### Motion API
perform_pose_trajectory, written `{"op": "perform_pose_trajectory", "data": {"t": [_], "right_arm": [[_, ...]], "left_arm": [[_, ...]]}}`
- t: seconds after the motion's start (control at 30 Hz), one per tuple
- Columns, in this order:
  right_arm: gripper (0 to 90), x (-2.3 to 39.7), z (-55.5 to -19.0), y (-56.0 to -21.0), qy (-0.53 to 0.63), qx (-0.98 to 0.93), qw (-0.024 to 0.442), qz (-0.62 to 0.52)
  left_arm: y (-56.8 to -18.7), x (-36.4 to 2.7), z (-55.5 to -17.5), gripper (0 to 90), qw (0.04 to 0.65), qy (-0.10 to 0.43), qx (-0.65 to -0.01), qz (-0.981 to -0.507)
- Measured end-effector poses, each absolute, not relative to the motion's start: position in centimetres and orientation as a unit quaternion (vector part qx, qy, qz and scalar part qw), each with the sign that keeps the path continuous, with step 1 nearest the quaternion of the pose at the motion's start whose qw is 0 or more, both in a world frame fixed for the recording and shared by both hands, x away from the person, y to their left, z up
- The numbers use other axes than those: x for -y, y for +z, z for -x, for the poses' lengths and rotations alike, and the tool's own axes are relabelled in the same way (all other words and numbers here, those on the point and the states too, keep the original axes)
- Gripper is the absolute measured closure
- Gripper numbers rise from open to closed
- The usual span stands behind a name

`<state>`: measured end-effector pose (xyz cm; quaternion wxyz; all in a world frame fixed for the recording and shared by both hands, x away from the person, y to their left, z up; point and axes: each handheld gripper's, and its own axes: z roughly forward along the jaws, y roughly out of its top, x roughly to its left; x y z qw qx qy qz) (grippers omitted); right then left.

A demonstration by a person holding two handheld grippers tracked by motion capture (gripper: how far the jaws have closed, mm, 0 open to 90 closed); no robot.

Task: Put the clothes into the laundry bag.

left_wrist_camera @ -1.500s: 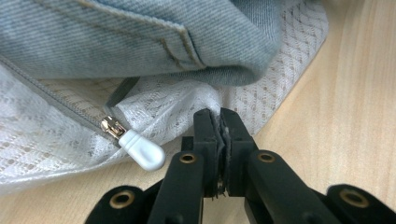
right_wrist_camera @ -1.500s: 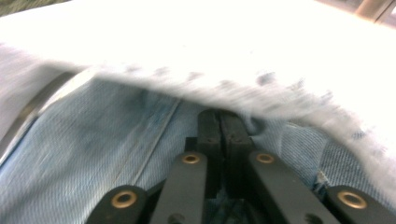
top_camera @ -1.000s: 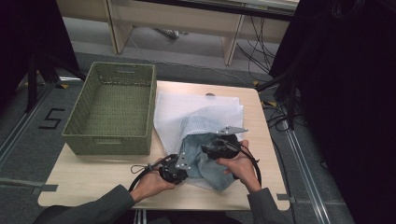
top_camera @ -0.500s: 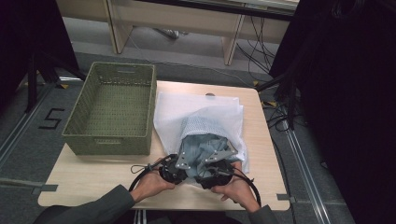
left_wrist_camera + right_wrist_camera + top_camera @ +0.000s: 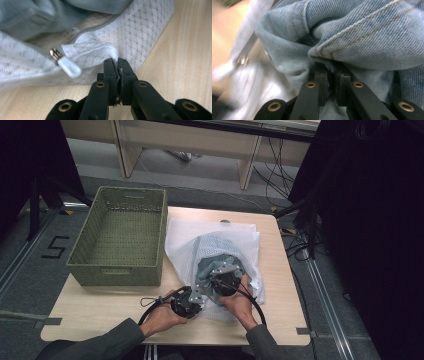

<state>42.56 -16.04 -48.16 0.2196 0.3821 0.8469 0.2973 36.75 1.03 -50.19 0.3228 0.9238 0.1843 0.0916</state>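
on the light wood table (image 5: 105,312) there's a white mesh laundry bag (image 5: 185,240) spread flat, with a bundle of blue jeans (image 5: 216,254) sitting partly inside it, near the middle-right of the tabletop. a green woven basket (image 5: 119,236) sits just beside the bag on its left side, nothing visible in it.

the left gripper (image 5: 189,301) is down at the near edge of the bag, and in the left gripper view its jaws are clamped together on the bag's mesh edge (image 5: 113,53), right next to the zipper pull (image 5: 67,65) with its white tab. the zipper is open there, grey-blue fabric showing above it.

the right gripper (image 5: 223,282) is pushed up against the jeans at the bag's opening. in the right gripper view its jaws are pinched on a fold of the denim (image 5: 324,56) by a stitched seam. the bag looks blurry off to the left in that view.

cables (image 5: 150,305) loop back from both grippers toward the person's sleeves (image 5: 100,345).
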Motion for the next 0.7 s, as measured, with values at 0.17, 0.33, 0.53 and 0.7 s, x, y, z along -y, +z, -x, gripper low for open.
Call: {"op": "perform_pose_trajectory", "data": {"t": [0.17,0.33,0.53,0.7], "right_arm": [[82.5,16.8,-45.5,-48.6,0.318,-0.815,0.252,-0.413],[68.3,17.4,-45.2,-49.3,0.315,-0.829,0.166,-0.430],[44.9,19.1,-43.6,-46.7,0.362,-0.825,0.119,-0.418],[40.2,21.4,-41.8,-44.5,0.358,-0.828,0.117,-0.415]], "left_arm": [[-50.1,-1.2,-36.6,85.7,0.318,0.094,-0.180,-0.926],[-49.9,-1.6,-36.7,85.5,0.308,0.090,-0.173,-0.931],[-49.7,-2.3,-36.8,85.1,0.298,0.073,-0.173,-0.936],[-49.0,-2.7,-36.5,77.9,0.281,0.091,-0.165,-0.941]]}}
